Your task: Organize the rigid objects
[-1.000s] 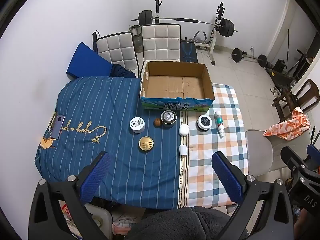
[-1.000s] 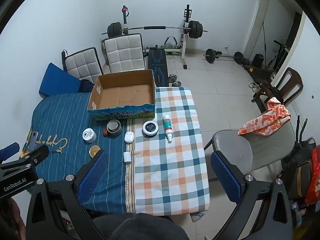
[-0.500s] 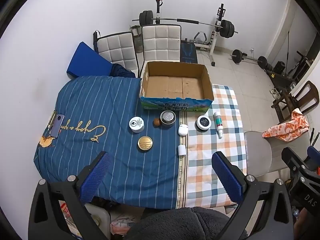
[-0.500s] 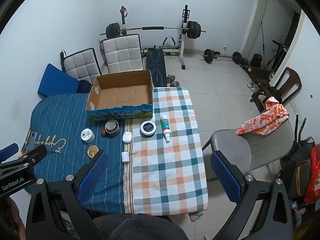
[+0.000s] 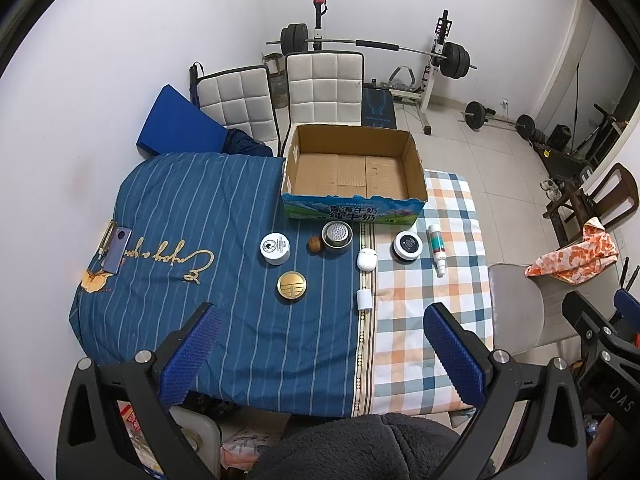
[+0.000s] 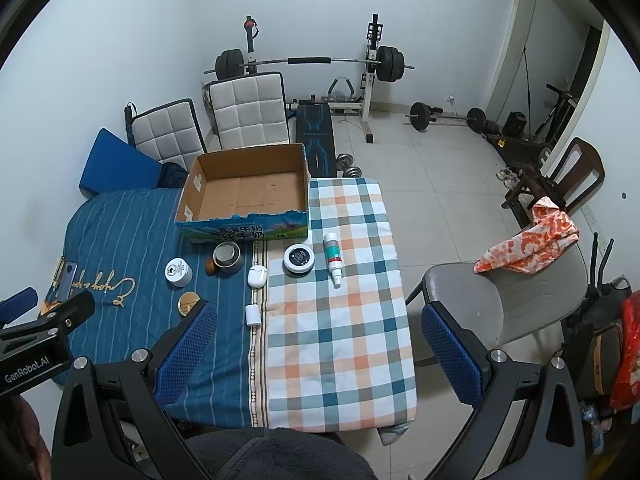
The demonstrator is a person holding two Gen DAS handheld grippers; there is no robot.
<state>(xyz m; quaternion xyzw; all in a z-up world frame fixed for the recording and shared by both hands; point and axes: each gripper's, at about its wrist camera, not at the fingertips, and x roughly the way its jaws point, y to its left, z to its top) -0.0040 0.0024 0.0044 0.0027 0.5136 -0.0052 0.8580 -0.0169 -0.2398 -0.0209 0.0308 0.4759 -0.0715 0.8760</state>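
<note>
An empty cardboard box (image 5: 352, 172) stands at the table's far side; it also shows in the right wrist view (image 6: 248, 196). In front of it lie a white jar (image 5: 275, 249), a gold round tin (image 5: 292, 286), a small brown ball (image 5: 315, 244), a metal cup (image 5: 337, 234), a white earbud case (image 5: 366, 259), a small white cylinder (image 5: 364, 300), a black-lidded jar (image 5: 407, 245) and a white tube (image 5: 437, 249). My left gripper (image 5: 320, 354) is open and empty, high above the near edge. My right gripper (image 6: 318, 350) is open and empty, above the checked cloth.
A phone on a clipboard (image 5: 114, 246) lies at the table's left edge. Two white padded chairs (image 5: 324, 92) stand behind the table. A grey chair (image 6: 504, 300) with an orange cloth stands to the right. A barbell rack (image 6: 308, 64) is by the far wall.
Both grippers have drifted slightly; the table objects look a little farther away in the right wrist view. Nothing on the table has moved.
</note>
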